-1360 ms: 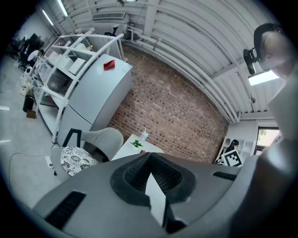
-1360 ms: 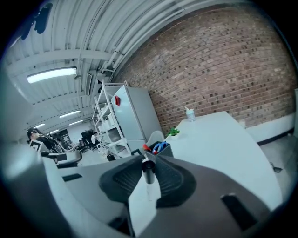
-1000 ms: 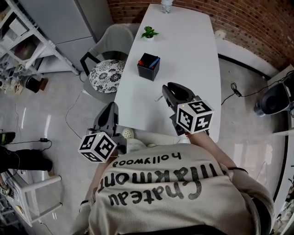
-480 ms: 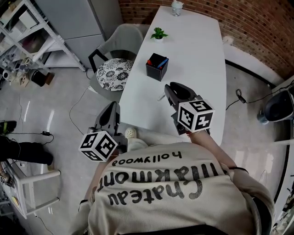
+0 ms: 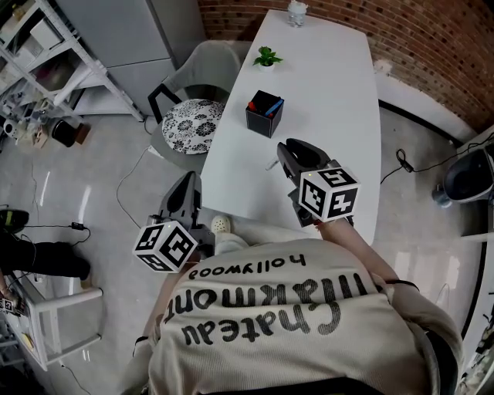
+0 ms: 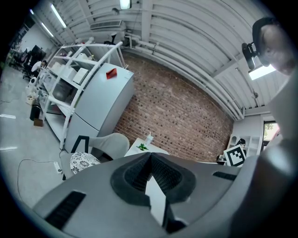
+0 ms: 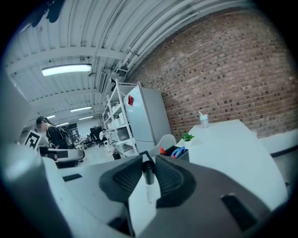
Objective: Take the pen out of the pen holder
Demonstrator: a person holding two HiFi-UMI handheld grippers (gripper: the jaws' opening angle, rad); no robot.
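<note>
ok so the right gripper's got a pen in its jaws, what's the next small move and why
Probably lower the right gripper onto the white table and open its jaws. They are closed on the black-capped white pen, which is already clear of the square black pen holder. The table under the gripper looks bare.

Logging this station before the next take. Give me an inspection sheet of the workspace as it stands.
Surface: long white table.
Job's things: black pen holder upright on the table, coloured pens inside; one pen already out, in the right gripper.
Clutter: small potted plant and a bottle at the table's far end.
Grippers: right gripper shut on the pen; left gripper shut, empty, off the table's left edge.
Cables: one loose cable on the floor left, another right.
Surroundings: chair with patterned cushion, shelving, brick wall.
</note>
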